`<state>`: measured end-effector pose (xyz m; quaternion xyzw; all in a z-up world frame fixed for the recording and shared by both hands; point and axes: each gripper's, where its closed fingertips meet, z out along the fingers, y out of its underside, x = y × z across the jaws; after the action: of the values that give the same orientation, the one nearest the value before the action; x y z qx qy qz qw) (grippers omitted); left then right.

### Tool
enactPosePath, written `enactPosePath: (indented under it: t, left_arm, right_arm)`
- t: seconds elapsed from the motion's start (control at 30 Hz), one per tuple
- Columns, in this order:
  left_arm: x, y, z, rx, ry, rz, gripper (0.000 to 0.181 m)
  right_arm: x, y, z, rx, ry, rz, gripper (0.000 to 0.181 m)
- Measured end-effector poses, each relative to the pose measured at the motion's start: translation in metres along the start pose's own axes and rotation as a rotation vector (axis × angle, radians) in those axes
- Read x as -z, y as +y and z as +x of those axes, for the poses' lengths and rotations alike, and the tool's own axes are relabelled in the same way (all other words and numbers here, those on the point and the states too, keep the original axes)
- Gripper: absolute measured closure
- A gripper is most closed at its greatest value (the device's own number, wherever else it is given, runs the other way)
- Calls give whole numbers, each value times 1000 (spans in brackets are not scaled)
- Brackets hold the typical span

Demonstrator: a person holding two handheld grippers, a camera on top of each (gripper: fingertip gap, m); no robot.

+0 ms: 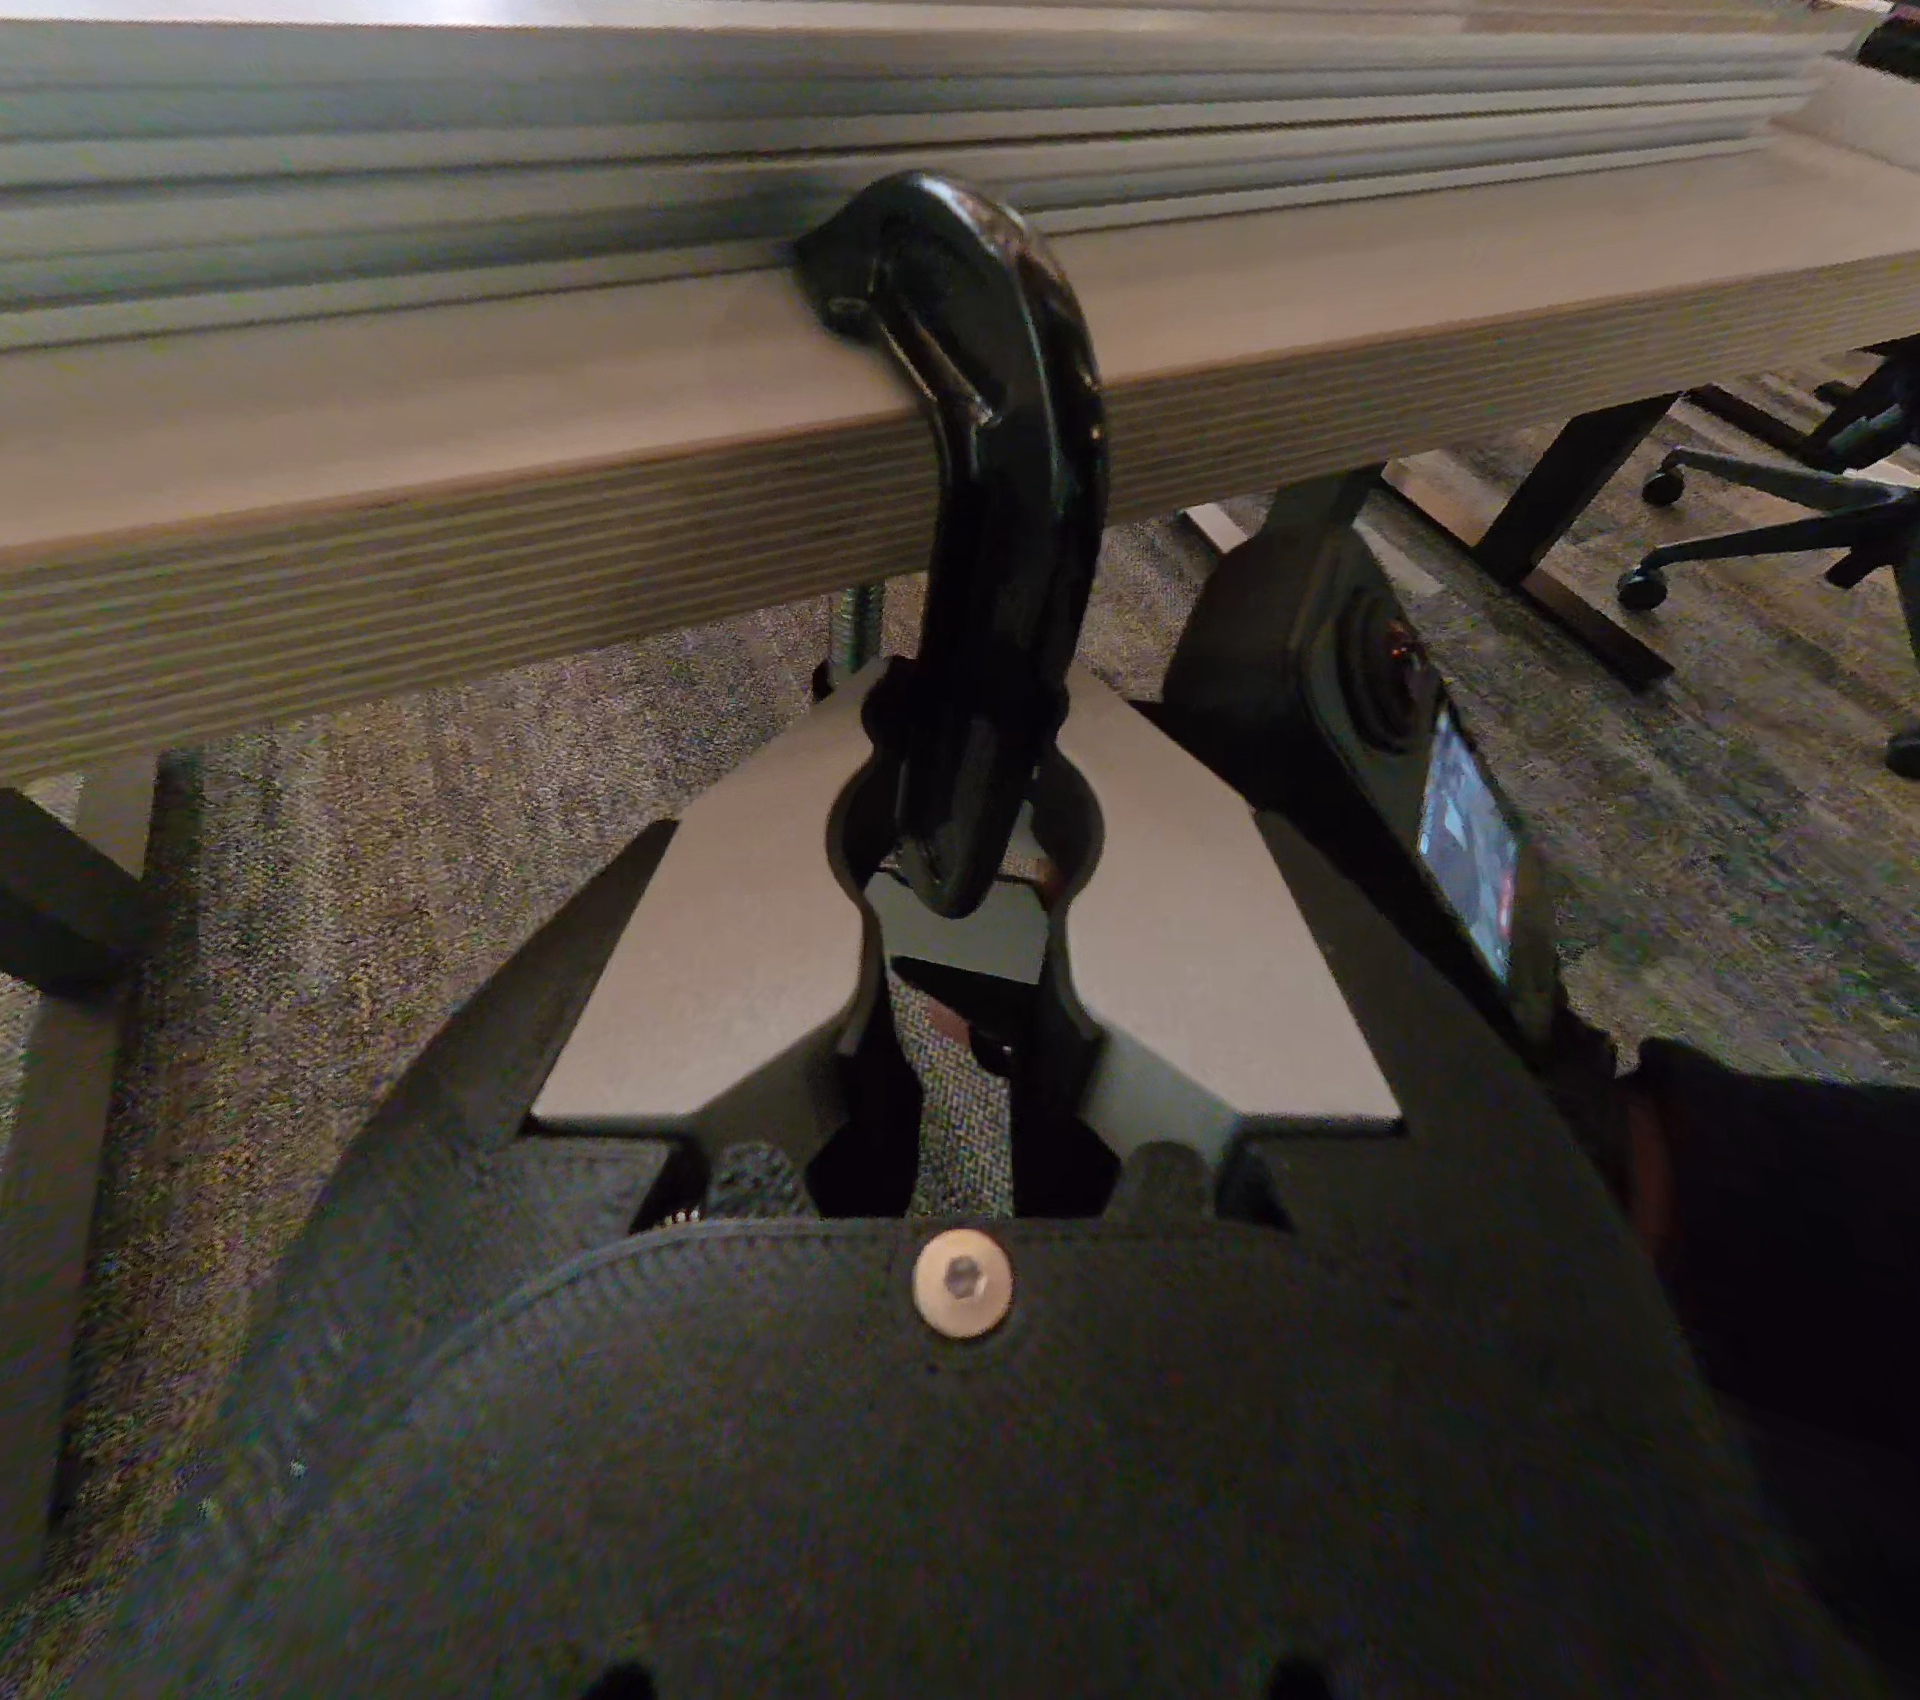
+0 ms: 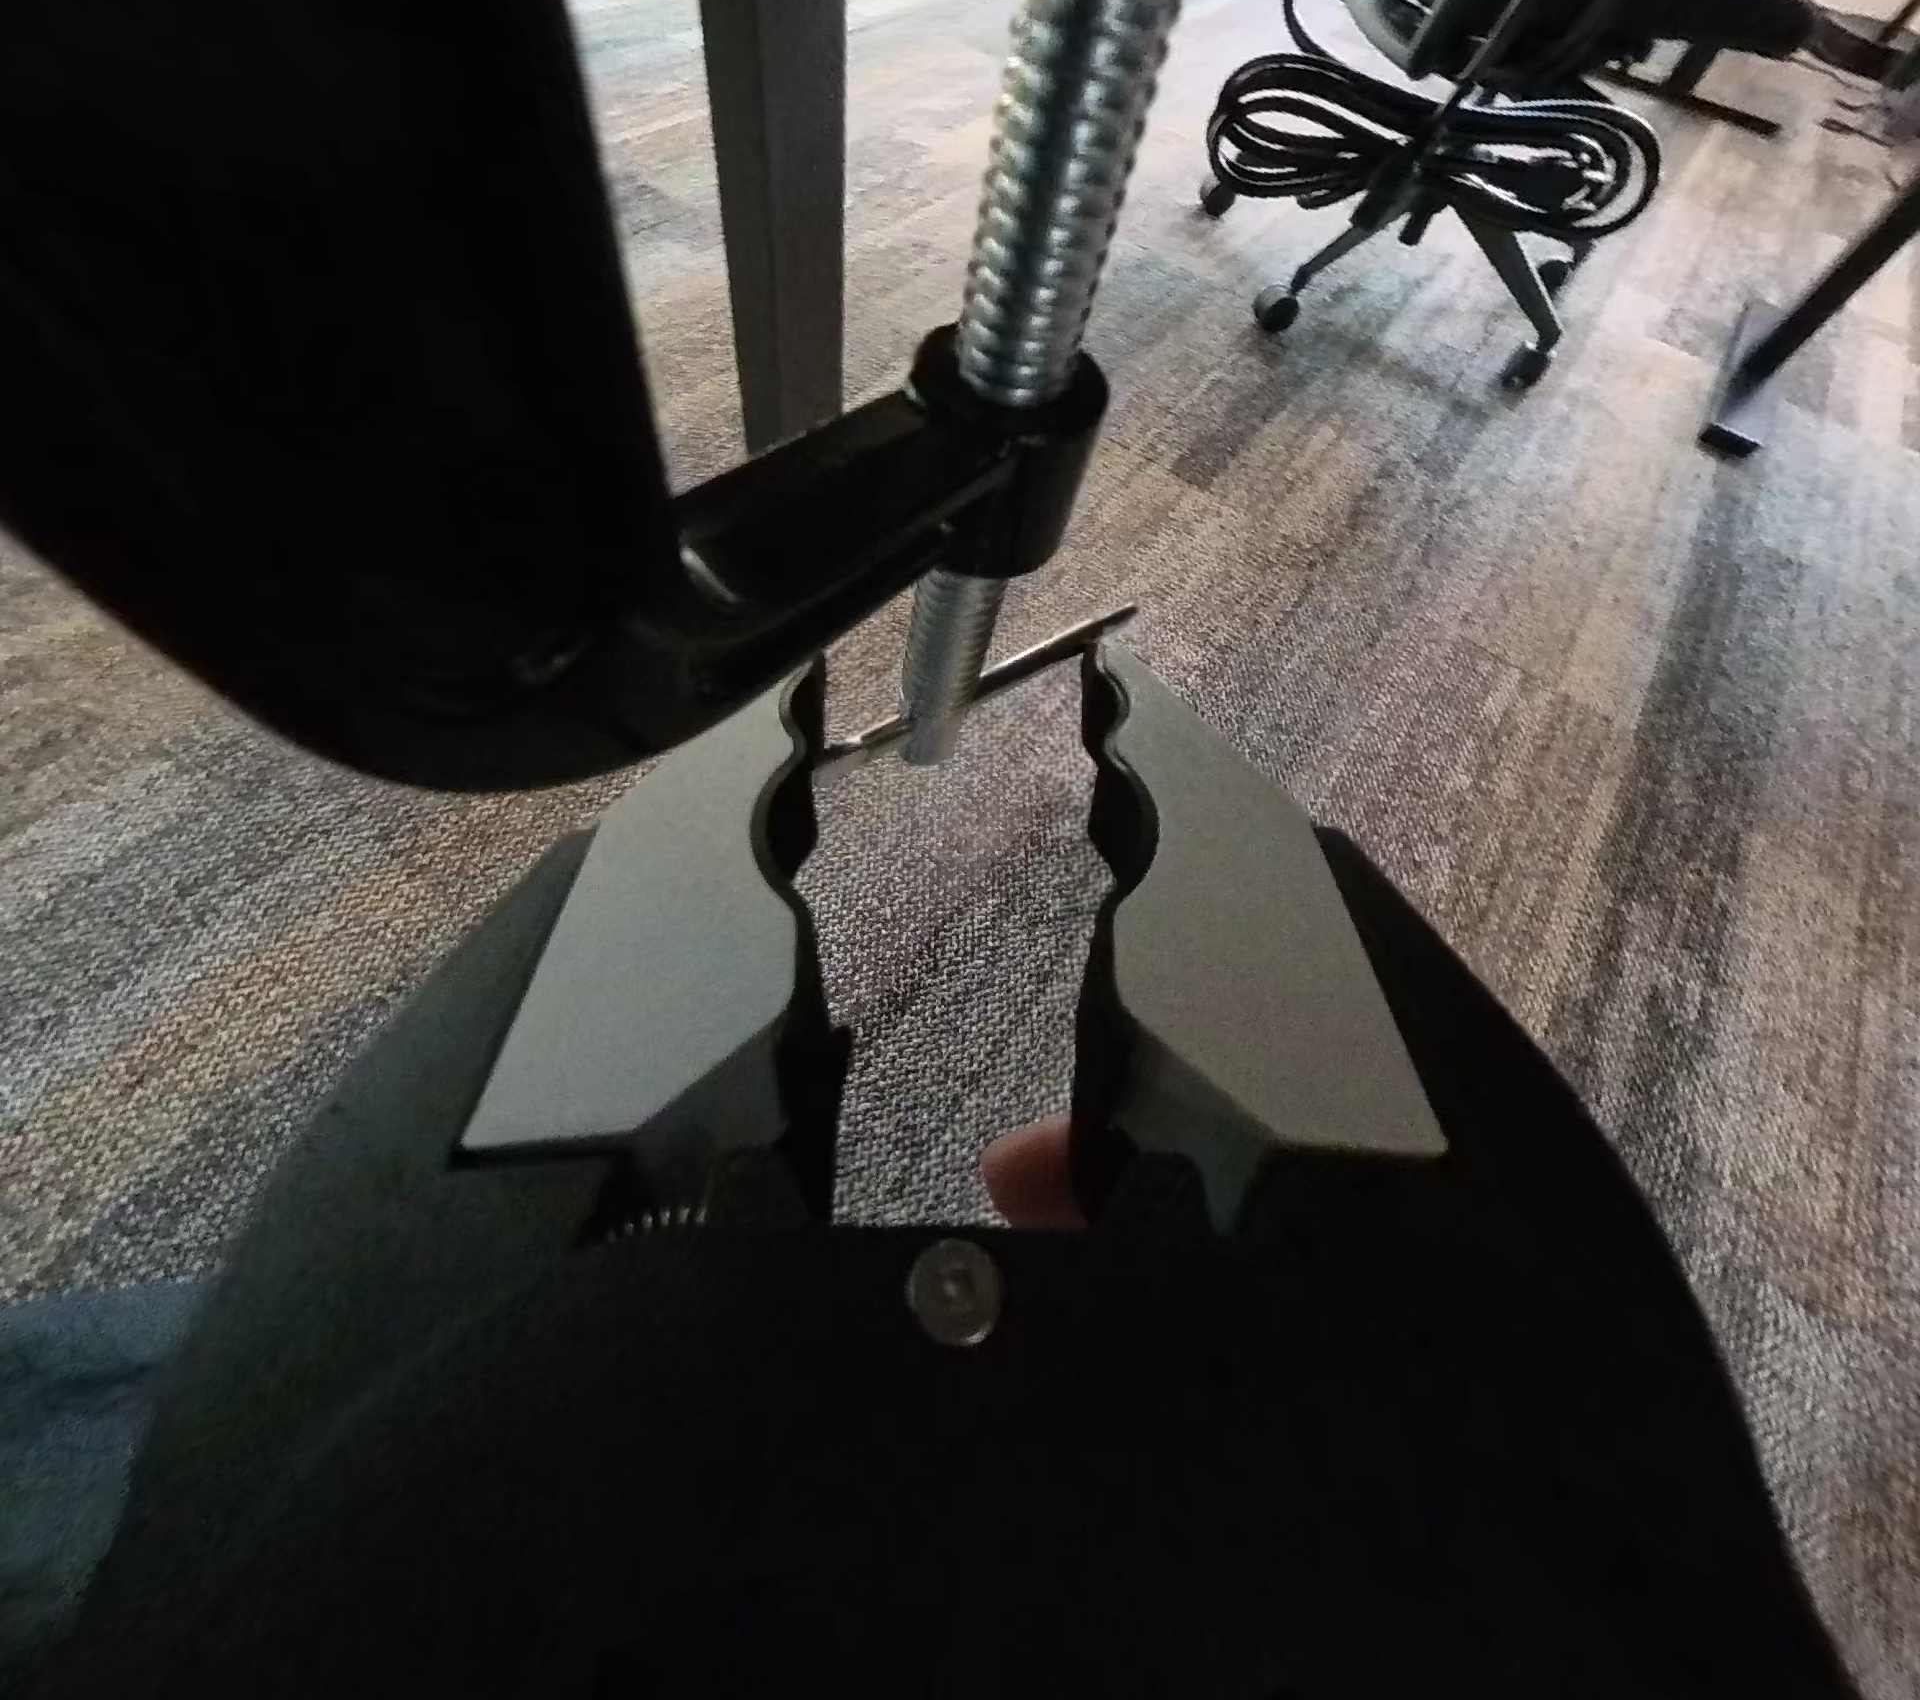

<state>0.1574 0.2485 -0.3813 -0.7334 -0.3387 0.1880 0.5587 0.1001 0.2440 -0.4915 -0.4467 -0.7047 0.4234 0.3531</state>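
**Black C-clamp hooked over the worktop edge**

A glossy black C-clamp hangs on the front edge of the grey worktop. Its curved frame arches up over the edge, and the upper end rests on the top surface, just in front of a stack of aluminium rails. The left claw is closed around the lower part of the frame. Below the worktop, the clamp's lower arm ends in a black collar through which the bright threaded screw passes upward. A thin metal crossbar runs through the screw's bottom end, lying between the parted fingertips of the right claw, its far end touching the right fingertip.
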Motion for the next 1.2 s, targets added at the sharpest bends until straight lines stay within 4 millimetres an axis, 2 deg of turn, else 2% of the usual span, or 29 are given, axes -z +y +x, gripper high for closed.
enactPosePath:
  t: [0.47, 0.83, 1.2]
  left_arm:
    - [1, 0, -2, -37, -20, -11, 153]
    - [0, 0, -2, -40, -18, -7, 153]
    - [0, 0, -2, -40, -15, -7, 152]
  right_arm:
    - [2, -1, -4, 120, -137, 18, 135]
    - [3, -2, -8, 249, -309, 59, 136]
    - [5, -2, -11, 281, -415, 87, 137]
